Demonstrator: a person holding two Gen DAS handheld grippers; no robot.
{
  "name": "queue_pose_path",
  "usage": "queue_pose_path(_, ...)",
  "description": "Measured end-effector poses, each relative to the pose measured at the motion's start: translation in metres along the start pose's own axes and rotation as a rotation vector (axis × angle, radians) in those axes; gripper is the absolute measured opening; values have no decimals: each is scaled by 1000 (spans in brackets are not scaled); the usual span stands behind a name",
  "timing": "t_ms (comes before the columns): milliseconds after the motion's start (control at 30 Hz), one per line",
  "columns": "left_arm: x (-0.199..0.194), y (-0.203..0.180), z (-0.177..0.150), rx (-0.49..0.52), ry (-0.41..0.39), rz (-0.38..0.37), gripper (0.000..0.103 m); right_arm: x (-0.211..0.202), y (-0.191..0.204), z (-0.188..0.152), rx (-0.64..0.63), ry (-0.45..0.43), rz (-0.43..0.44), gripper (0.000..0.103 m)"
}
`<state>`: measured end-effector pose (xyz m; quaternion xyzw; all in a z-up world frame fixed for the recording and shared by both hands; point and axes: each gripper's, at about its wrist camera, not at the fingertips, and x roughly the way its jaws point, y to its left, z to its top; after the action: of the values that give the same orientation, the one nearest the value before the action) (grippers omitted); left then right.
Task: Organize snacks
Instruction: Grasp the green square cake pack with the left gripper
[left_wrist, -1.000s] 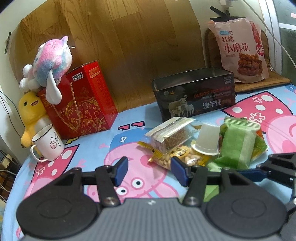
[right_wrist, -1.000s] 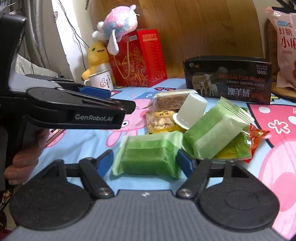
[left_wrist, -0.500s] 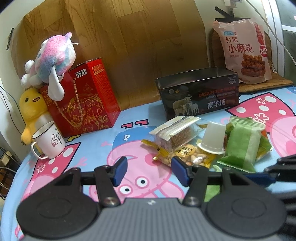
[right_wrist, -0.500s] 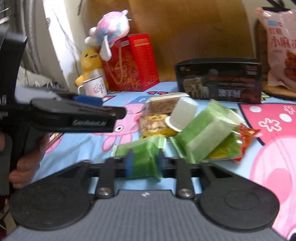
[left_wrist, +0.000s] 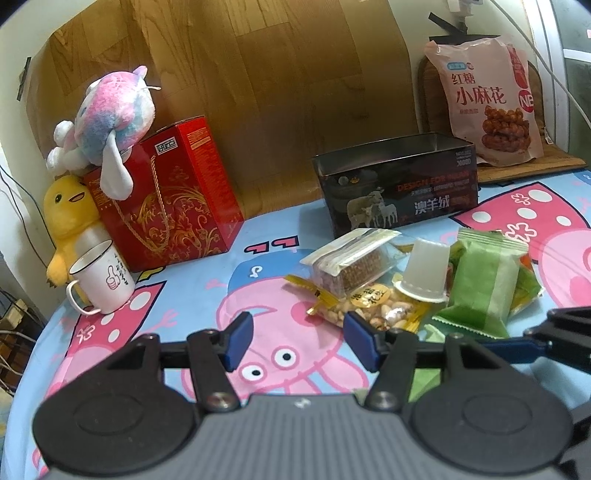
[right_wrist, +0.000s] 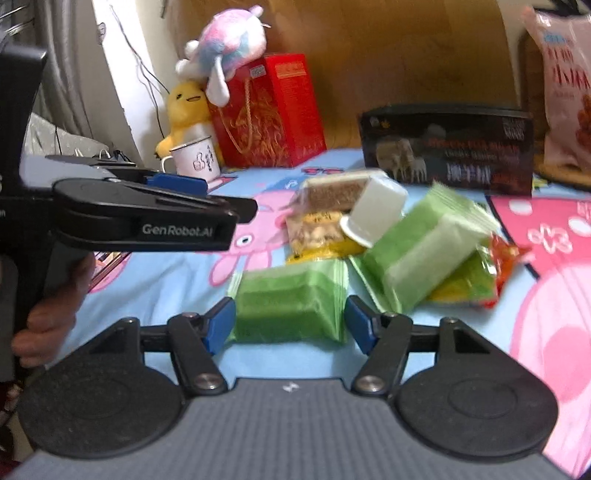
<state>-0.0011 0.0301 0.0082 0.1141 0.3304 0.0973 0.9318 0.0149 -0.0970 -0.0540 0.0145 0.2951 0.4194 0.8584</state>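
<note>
A pile of snacks lies on the pink-pig cloth: a brown cracker pack (left_wrist: 351, 262), a peanut bag (left_wrist: 373, 310), a white jelly cup (left_wrist: 424, 275) and a green pack (left_wrist: 484, 284). An open black tin box (left_wrist: 399, 188) stands behind the pile. My left gripper (left_wrist: 295, 341) is open and empty, short of the peanut bag. My right gripper (right_wrist: 290, 325) is open, with its fingers on either side of a second green pack (right_wrist: 290, 299) that lies on the cloth. The pile also shows in the right wrist view, with the jelly cup (right_wrist: 376, 214) on top.
A red gift box (left_wrist: 166, 206) with a plush toy (left_wrist: 107, 122) on it, a yellow duck (left_wrist: 66, 218) and a white mug (left_wrist: 103, 280) stand at the back left. A large pink snack bag (left_wrist: 484, 103) leans at the back right. The left gripper's body (right_wrist: 147, 218) is close on the right gripper's left.
My right gripper closed on the green pack half a second ago and now stands open again around it. The left gripper drew back a little from the pile.
</note>
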Motion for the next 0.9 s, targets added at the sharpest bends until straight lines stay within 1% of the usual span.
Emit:
queue_pose_path(67, 0, 2, -1, -1, 0, 5, 56, 1, 1, 2, -5, 2, 10, 58)
queue_pose_path(133, 0, 3, -1, -5, 3, 10, 56, -1, 1, 1, -11, -5, 10, 54)
queue_pose_path(200, 1, 4, -2, -9, 6, 14, 56, -4, 2, -1, -18, -15, 7, 46)
queue_pose_path(300, 1, 4, -2, -16, 12, 9, 56, -13, 3, -4, -42, -32, -13, 44)
queue_pose_path(367, 1, 5, -3, -23, 15, -9, 56, -20, 2, -8, -48, -41, -30, 43)
queue_pose_path(400, 1, 6, -4, -34, 19, -30, 56, -23, -1, -10, -43, -45, -38, 43)
queue_pose_path(467, 1, 11, -5, -80, 33, -115, 56, -34, -8, -14, -28, -54, -53, 43)
queue_pose_path(533, 0, 14, -6, -116, 44, -227, 56, -45, -13, -19, -23, -61, -76, 43)
queue_pose_path(633, -3, 8, -8, -124, 48, -368, 56, -62, -23, -26, 7, -74, -112, 43)
queue_pose_path(733, -6, -3, -11, -136, 64, -513, 57, -76, -30, -32, 17, -87, -177, 44)
queue_pose_path(767, -5, -7, -11, -142, 73, -548, 57, -80, -33, -34, 23, -90, -189, 46)
queue_pose_path(833, -2, -15, -14, -160, 107, -614, 57, -88, -36, -38, 32, -91, -187, 50)
queue_pose_path(900, 4, -21, -17, -180, 146, -662, 57, -93, -37, -40, 26, -88, -188, 66)
